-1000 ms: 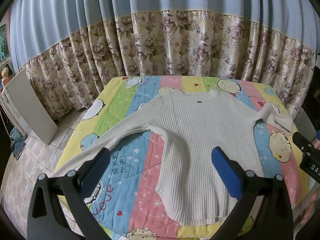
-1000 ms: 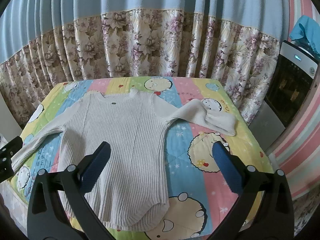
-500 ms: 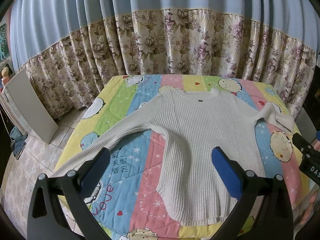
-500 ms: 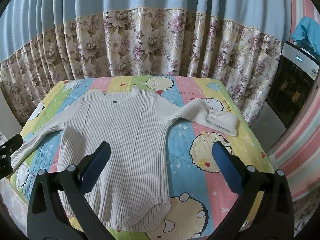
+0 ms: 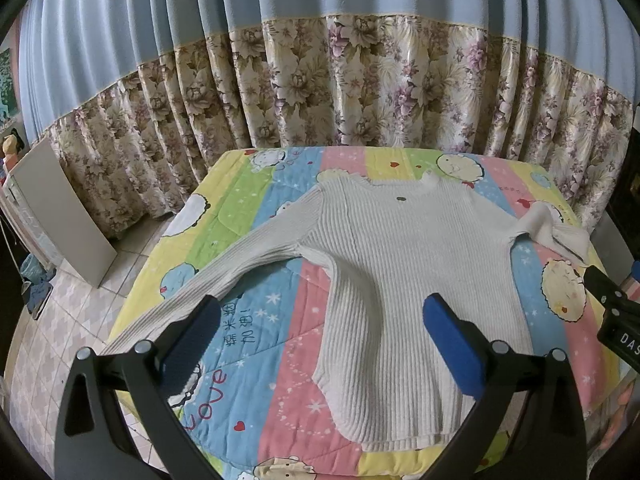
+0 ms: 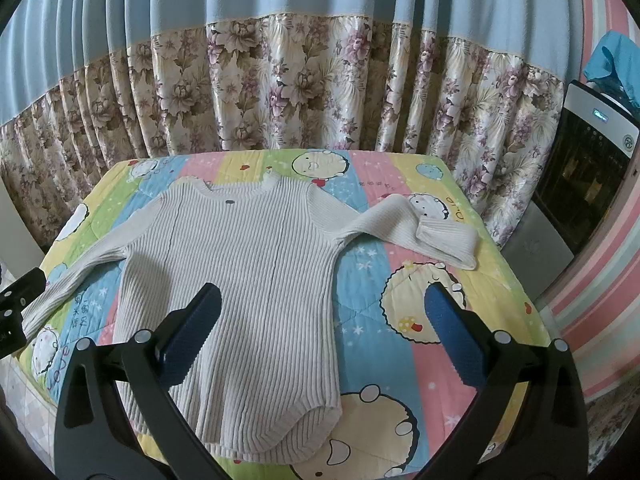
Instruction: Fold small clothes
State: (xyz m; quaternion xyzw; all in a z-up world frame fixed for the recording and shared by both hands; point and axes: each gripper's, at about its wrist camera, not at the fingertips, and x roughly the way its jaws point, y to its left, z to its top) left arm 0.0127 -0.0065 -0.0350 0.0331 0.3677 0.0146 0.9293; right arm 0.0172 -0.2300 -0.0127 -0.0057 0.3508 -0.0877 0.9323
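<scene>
A cream ribbed sweater (image 5: 400, 264) lies flat, front up, on a colourful cartoon quilt (image 5: 260, 336); it also shows in the right wrist view (image 6: 256, 280). Its left sleeve (image 5: 224, 272) stretches out toward the quilt's left edge. Its right sleeve (image 6: 420, 228) is bent, with the cuff folded back. My left gripper (image 5: 320, 320) is open and empty, held above the hem's left side. My right gripper (image 6: 320, 312) is open and empty, above the hem's right side. Neither touches the sweater.
Floral and blue curtains (image 5: 320, 80) hang close behind the quilt-covered surface. A white board (image 5: 60, 216) leans at the left over a tiled floor (image 5: 60, 320). A dark appliance (image 6: 580, 168) stands at the right. The right gripper's body (image 5: 616, 312) shows at the left view's right edge.
Both views have drifted slightly; the sweater sits a little lower in frame. The sweater has not moved and both grippers stay open.
</scene>
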